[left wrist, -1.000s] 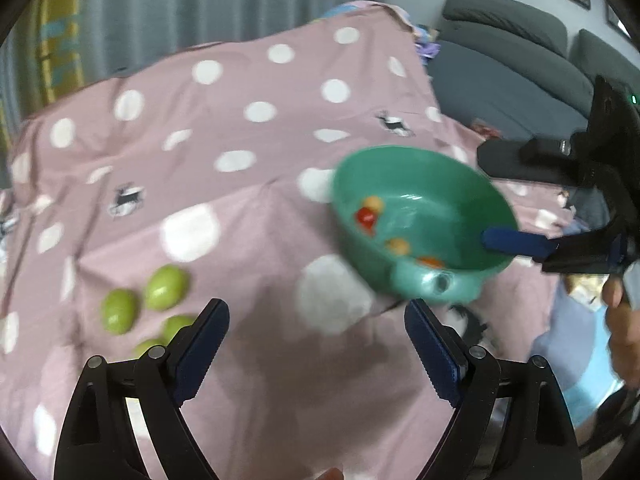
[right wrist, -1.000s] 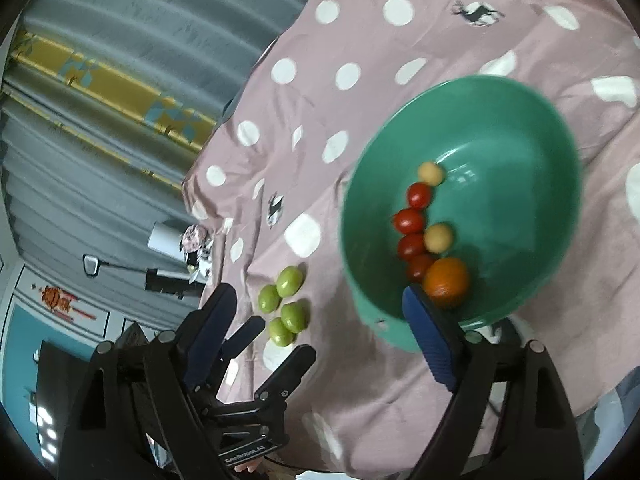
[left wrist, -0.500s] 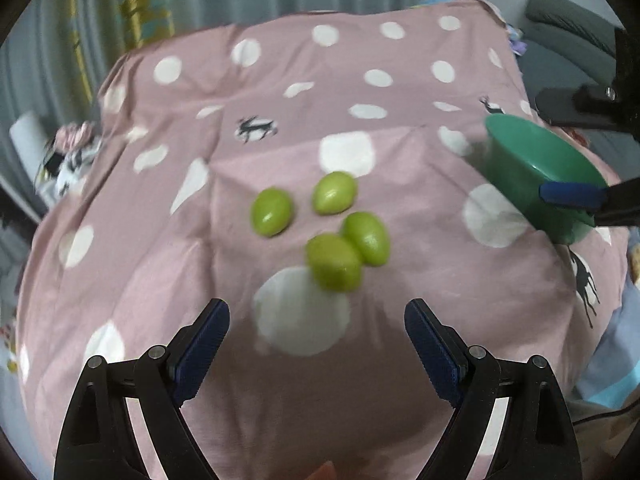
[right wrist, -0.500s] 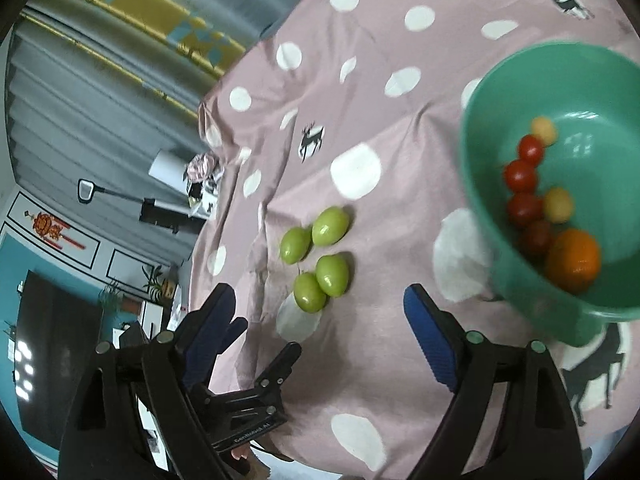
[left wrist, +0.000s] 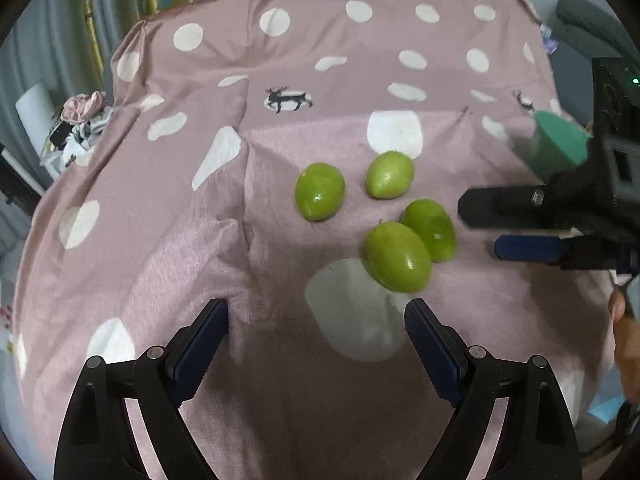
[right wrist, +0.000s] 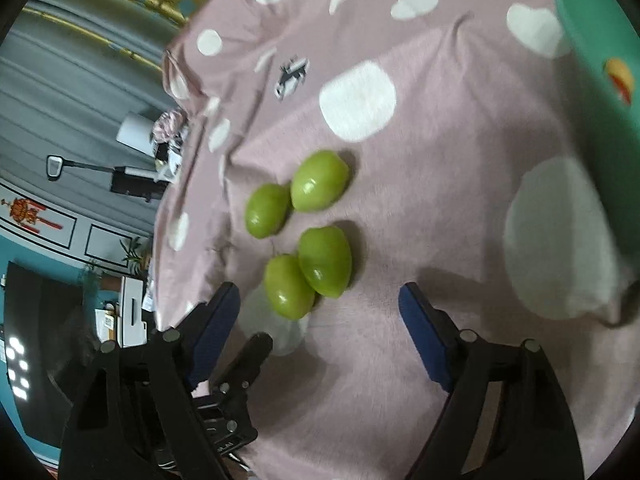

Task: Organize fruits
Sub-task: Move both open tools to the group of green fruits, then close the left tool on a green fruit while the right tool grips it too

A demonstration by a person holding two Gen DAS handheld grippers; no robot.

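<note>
From the left wrist view, four green fruits are seen lying loose near the middle of a bench draped in a pink cloth with white dots and small deer. The two nearest fruits touch each other. The left gripper is held with its jaws wide apart and nothing between them. The right gripper is seen beside the fruits, toward the bench's right edge, where part of a green bowl shows. The cloth is creased, so a nudged fruit could probably roll away, and both grippers could collide if the same fruit is approached. Grey curtains and a sofa are seen behind.

From the right wrist view, the fruits lie just ahead of the right gripper, whose jaws have just been closing a little yet are still apart, with nothing between them. The bowl at the right edge holds orange and red fruit. A cluttered room is seen beyond the left edge.
</note>
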